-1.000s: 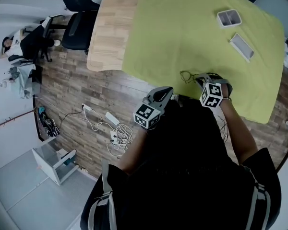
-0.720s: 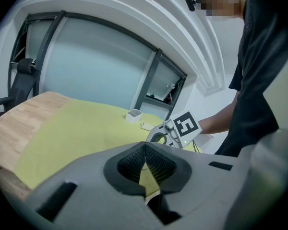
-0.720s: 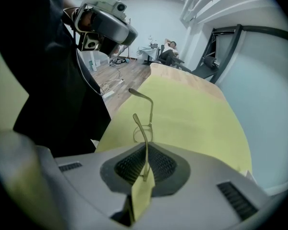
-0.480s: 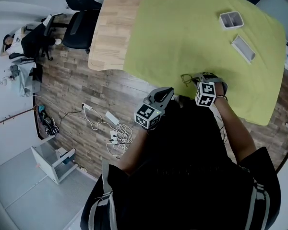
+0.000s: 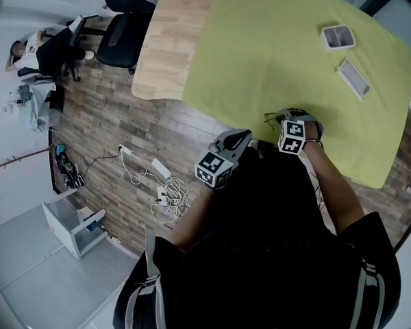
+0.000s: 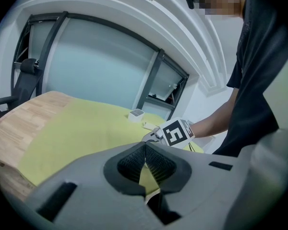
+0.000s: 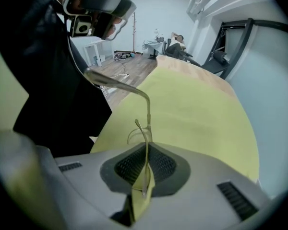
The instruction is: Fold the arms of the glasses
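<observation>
**Right gripper pinches one arm of the glasses, left gripper shut on nothing**

At the far left of the head view we see a black office chair (image 5: 120, 36) on the plank floor, and nearer us a tangle of white cables (image 5: 166, 190). Next comes the wooden table (image 5: 166, 40), most of it covered by a green cloth (image 5: 281, 40). The left gripper (image 6: 145, 152) hangs just off the table's near edge, in front of the person's dark shirt. In its own view we find its jaws brought together. The ribbed pads (image 6: 130, 163) meet at their tips with nothing between them, and only a sliver of the cloth shows through the small gap lower down.

To its right, near but apart, the thin wire-framed glasses (image 7: 148, 113) are at the near edge of the green cloth. The right gripper (image 7: 144, 166) has them. Its jaws are closed on one arm, which runs straight down between the pads. The front of the frame stands out ahead of the jaws, and the other arm is swung wide open, reaching up and to the left in that view. We cannot tell whether the frame touches the cloth.

Farther right and well away, toward the table's far corner, a small white box (image 5: 338, 37) and a flat white tray (image 5: 353, 78) lie on the cloth, near each other but apart
</observation>
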`<state>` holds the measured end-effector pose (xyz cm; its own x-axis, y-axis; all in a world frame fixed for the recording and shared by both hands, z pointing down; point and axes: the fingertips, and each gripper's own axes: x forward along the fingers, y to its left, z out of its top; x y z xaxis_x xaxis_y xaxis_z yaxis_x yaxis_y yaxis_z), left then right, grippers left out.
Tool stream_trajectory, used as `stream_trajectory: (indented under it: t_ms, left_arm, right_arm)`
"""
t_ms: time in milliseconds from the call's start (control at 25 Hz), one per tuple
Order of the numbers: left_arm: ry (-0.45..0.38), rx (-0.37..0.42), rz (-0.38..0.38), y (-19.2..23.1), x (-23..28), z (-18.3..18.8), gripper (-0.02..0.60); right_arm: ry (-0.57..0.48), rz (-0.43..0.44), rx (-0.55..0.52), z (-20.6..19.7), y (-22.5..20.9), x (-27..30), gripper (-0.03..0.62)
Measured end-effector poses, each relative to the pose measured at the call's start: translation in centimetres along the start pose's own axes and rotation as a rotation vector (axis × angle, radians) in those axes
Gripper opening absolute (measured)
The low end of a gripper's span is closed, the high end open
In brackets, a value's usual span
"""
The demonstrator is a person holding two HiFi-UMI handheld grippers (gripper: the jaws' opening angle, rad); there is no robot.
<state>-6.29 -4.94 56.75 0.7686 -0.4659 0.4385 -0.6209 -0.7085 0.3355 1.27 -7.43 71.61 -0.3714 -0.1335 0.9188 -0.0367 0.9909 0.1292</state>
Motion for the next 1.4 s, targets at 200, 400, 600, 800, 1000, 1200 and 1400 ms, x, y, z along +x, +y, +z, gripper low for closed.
stream_trajectory:
  t_ms: [200,400,600,800,1000,1200,1400]
  left_arm:
    - [-0.003,-0.008,0.011,0.2,-0.4,-0.2,0.018]
    - [0.000,-0.005,0.006,-0.1,-0.5,-0.3,0.018]
    - [-0.008,0.007,-0.001,-0.1,-0.8,0.1,0.018]
    - [-0.009,0.001,-0.004,0.0,-0.7,-0.2,0.018]
    - [-0.013,0.004,-0.008,0.1,-0.8,-0.2,0.018]
    - [-0.023,0.016,-0.028,-0.1,-0.4,-0.1,0.018]
    - [-0.010,0.002,-0.033,-0.1,-0.2,-0.7,0.018]
  right_arm:
    - [0.022,0.014,0.020,-0.4,0.1,1.0,0.034]
    - [0.023,0.022,0.027,-0.9,0.3,1.6,0.034]
    - [0.027,0.005,0.018,-0.6,0.0,1.7,0.034]
    - [0.008,0.011,0.058,-0.8,0.3,2.0,0.035]
    - [-0.041,-0.020,0.145,-0.7,-0.2,1.0,0.035]
    - [-0.061,-0.066,0.224,-1.4,-0.9,-0.5,0.035]
    - [-0.093,-0.072,0.286,-1.4,-0.5,-2.3,0.034]
